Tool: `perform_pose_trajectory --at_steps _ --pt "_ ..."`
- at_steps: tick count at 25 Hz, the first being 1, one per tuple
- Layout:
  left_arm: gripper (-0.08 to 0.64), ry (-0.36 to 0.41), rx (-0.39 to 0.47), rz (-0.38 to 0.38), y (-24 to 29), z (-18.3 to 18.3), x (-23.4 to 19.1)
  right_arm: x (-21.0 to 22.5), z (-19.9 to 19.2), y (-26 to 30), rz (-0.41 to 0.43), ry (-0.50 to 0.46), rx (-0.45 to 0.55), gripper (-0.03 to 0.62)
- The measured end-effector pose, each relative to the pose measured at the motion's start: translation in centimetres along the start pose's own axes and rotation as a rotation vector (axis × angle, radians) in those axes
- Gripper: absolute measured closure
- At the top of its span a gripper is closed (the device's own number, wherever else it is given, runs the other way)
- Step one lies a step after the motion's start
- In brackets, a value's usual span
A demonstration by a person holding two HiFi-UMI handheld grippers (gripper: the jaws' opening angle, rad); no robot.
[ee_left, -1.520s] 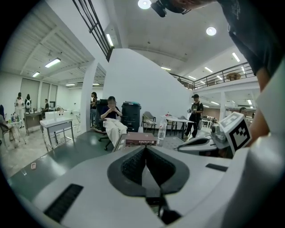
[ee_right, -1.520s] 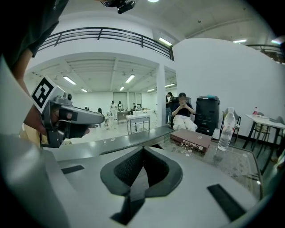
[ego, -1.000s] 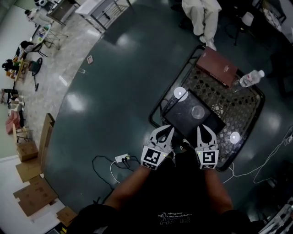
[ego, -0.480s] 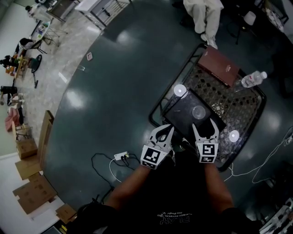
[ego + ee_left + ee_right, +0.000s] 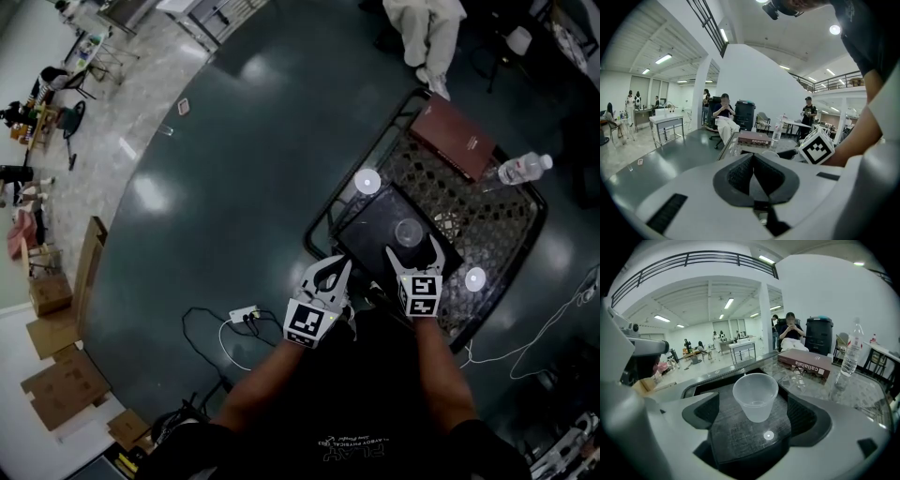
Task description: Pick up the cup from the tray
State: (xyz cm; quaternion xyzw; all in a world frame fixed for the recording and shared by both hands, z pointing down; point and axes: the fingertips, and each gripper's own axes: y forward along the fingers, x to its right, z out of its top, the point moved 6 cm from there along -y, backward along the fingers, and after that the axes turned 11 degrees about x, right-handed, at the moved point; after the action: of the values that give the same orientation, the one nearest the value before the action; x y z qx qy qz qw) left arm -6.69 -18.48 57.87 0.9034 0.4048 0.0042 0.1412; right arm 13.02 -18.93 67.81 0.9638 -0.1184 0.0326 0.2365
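A clear plastic cup point(image 5: 755, 401) stands upright on the dark tray point(image 5: 736, 430) that lies on the patterned table. In the head view the cup point(image 5: 407, 232) sits near the tray's point(image 5: 370, 225) middle. My right gripper point(image 5: 413, 249) is at the tray's near edge, just short of the cup. Its jaws are opening, spread to either side of the cup, which stands a little ahead and is not touched by either pad. My left gripper point(image 5: 335, 269) hangs shut and empty at the tray's near left corner; its pads point(image 5: 743, 173) meet.
A brown box point(image 5: 454, 138) and a water bottle point(image 5: 517, 169) lie at the far end of the dark-rimmed table point(image 5: 487, 234). A white power strip with cables point(image 5: 246, 315) lies on the floor to the left. A seated person point(image 5: 427, 33) is beyond the table.
My right gripper's jaws have gone from shut to wide apart, and it has moved forward to the cup. The left gripper has stayed shut, nearly in place.
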Motion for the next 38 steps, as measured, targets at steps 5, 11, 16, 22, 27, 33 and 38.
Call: perform_pose_trajectory --at_steps 5,11,16,22,27,33,38 --pt "0.551 -0.024 0.0 0.022 -0.2 -0.2 -0.3 0.3 -0.1 1.6 0.005 0.002 -0.049 0.166" --pt "0.551 -0.041 0.008 0.029 -0.4 -0.4 -0.5 0.5 -0.2 2.9 0.004 0.003 -0.077 0.166" --pt "0.551 -0.036 0.001 0.036 -0.9 -0.3 -0.7 0.5 -0.4 3.5 0.006 -0.006 -0.094 0.167" --pt "0.551 -0.042 -0.002 0.04 -1.5 -0.7 -0.7 0.5 -0.3 3.7 -0.004 -0.004 -0.092 0.169" --pt "0.551 -0.043 -0.007 0.038 -1.9 -0.9 -0.6 0.3 0.0 3.7 -0.022 -0.037 -0.079 0.264" --pt "0.551 -0.034 0.0 0.038 -1.8 -0.8 -0.7 0.7 0.1 3.6 -0.03 -0.069 -0.066 0.287" --pt "0.551 -0.013 -0.002 0.028 -2.1 -0.6 -0.7 0.3 0.6 3.2 -0.033 -0.054 -0.048 0.29"
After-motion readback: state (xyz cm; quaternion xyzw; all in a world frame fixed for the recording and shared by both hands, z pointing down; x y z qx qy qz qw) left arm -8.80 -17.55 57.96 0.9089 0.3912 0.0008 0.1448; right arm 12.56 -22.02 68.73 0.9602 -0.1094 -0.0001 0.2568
